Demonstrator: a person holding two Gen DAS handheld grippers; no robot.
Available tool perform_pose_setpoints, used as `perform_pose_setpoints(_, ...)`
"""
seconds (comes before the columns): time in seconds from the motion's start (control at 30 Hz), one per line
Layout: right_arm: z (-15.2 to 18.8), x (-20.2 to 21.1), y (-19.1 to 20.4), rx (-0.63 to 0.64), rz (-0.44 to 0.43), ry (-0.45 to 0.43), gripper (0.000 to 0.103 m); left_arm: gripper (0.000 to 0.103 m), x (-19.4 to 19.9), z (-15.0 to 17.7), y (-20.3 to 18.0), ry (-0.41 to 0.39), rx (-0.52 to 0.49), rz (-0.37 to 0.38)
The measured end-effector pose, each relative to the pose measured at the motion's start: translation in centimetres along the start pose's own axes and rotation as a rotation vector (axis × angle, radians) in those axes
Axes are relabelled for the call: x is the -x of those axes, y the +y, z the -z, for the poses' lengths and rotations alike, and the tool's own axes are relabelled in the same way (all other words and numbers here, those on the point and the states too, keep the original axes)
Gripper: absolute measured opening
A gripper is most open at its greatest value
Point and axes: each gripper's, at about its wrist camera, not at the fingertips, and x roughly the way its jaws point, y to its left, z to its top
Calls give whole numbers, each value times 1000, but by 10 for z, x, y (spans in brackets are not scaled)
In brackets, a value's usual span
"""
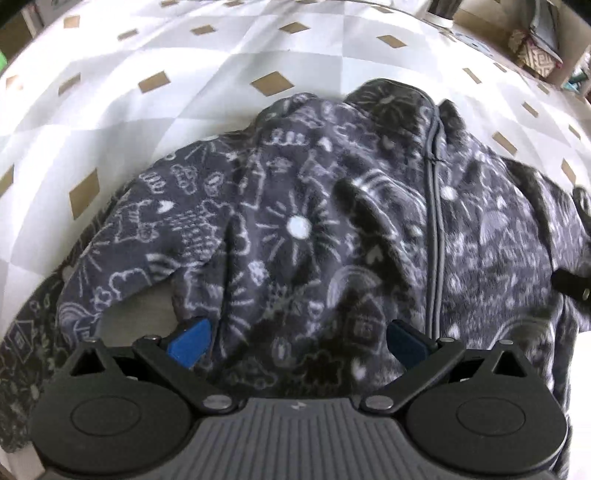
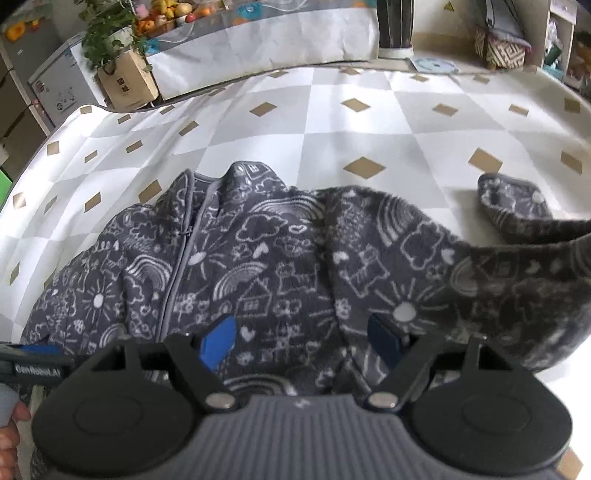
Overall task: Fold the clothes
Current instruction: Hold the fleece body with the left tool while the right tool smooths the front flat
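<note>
jacket (image 2: 229, 266) flat, zipper running near-to-far | right sleeve (image 2: 480, 266) trails right, nearest right gripper (image 2: 301, 345) | both grippers wide, empty

A lived-in home: a potted plant (image 2: 107, 33) in a cardboard box (image 2: 127, 83), a woven basket (image 2: 504, 51), and toys beyond the checkered table's (image 2: 332, 118) far edge.

jacket (image 1: 306, 229): fuzzy fleece cloth | table cover (image 2: 332, 122): smooth, slight sheen

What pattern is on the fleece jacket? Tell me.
White doodles, suns, rainbows and houses, on the dark grey zip-up fleece jacket; clearest in the right wrist view.
</note>
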Motion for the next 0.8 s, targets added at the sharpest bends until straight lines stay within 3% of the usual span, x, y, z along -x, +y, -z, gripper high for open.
perform_pose_setpoints(0.1, -2, -8, 1, -15, -24, 10, 78, 102, 3, -4, 10, 11, 65, 45)
perform_pose_setpoints(0.27, -4, -22, 2, -40, -65, 27, 78, 102, 5, -6, 5, -5, 23, 34)
perform_pose_setpoints(0.4, -3, -34, 4, -51, -84, 59, 78, 102, -4, -6, 3, 27, 0, 45)
perform_pose_setpoints(0.6, -2, -42, 2, -57, -56, 44, 77, 102, -12, -5, 5, 35, -13, 36)
perform_pose_setpoints(0.8, -2, -42, -8, -47, 42, 18, 66, 102, -13, -5, 11, 27, 14, 31)
